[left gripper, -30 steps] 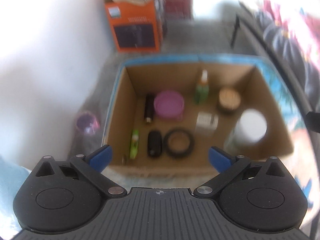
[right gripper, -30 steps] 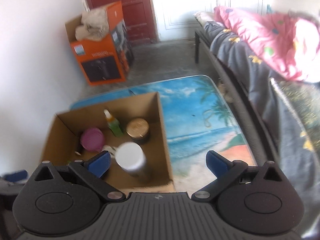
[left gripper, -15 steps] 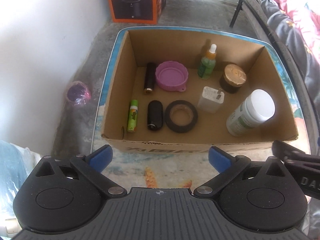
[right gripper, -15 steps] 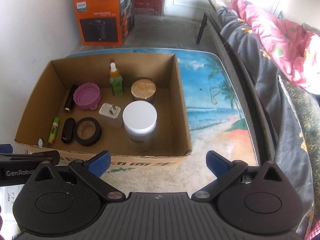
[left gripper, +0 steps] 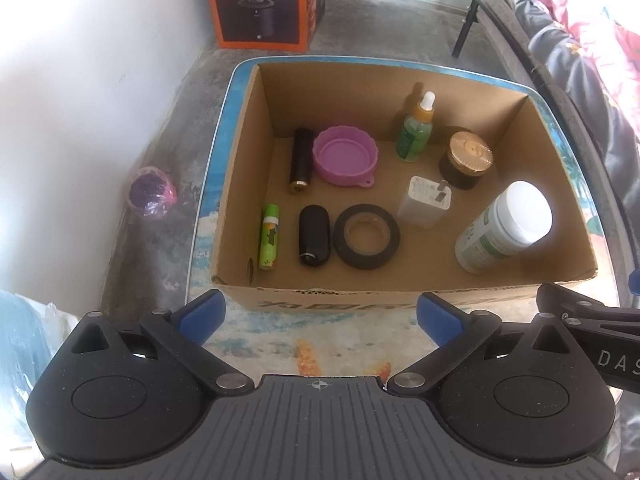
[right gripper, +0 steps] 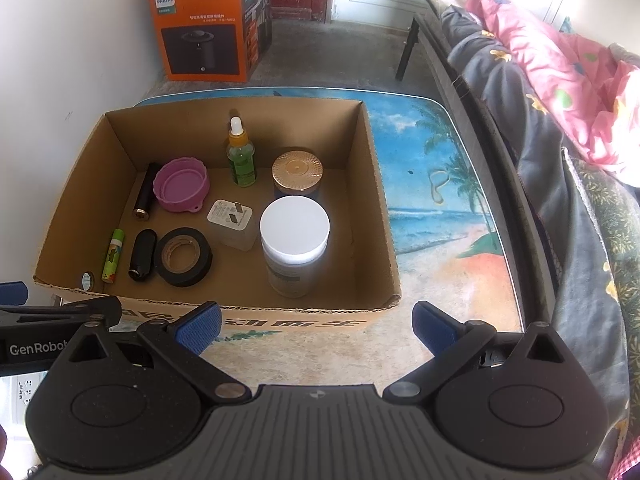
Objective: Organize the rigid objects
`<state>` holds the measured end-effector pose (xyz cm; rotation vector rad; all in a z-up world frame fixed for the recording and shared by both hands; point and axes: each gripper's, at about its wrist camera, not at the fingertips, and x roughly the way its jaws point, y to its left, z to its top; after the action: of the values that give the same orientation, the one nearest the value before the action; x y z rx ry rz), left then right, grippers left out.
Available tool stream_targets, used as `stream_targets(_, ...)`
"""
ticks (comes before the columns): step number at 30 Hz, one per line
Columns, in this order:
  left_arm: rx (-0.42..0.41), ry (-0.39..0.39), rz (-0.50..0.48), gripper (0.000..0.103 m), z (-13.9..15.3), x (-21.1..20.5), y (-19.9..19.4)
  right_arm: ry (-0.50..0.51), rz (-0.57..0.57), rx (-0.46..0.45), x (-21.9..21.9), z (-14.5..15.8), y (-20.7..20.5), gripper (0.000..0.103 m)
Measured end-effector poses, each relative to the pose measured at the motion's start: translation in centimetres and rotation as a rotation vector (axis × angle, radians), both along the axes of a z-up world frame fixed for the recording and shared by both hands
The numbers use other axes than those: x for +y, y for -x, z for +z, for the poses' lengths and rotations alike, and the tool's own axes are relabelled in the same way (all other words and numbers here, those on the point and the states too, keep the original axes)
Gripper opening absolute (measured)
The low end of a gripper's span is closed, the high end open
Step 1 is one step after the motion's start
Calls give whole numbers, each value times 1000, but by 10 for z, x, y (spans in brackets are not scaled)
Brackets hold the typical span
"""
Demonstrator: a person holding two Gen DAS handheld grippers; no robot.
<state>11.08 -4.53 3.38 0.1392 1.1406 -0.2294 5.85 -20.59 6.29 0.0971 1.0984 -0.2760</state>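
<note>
An open cardboard box [left gripper: 240,152] [right gripper: 376,216] stands on a beach-print table [right gripper: 440,184]. Inside it are a white-lidded jar [left gripper: 506,226] [right gripper: 294,244], a gold-lidded jar [left gripper: 468,158] [right gripper: 297,172], a green dropper bottle [left gripper: 416,132] [right gripper: 241,156], a purple lid [left gripper: 346,156] [right gripper: 182,184], a white charger [left gripper: 426,202] [right gripper: 232,222], a black tape roll [left gripper: 366,236] [right gripper: 184,256], black tubes and a green stick [left gripper: 270,236]. My left gripper [left gripper: 320,314] and right gripper [right gripper: 316,324] hang open in front of the box, both with nothing between the fingers.
An orange appliance carton [left gripper: 260,4] [right gripper: 204,28] stands on the floor behind the table. A purple bag [left gripper: 152,194] lies on the floor by the white wall at left. A bed with grey and pink bedding [right gripper: 560,92] runs along the right side.
Both grippers have pulled back and up from the box, so the whole box now shows in each view. Each gripper has come into the edge of the other's view. Both stay open.
</note>
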Motion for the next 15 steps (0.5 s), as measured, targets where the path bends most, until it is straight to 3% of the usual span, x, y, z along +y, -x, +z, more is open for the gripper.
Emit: stream_targets(15,3,6,-16,102,0,-6,0,-9,-7,9,-5,-1,2,103)
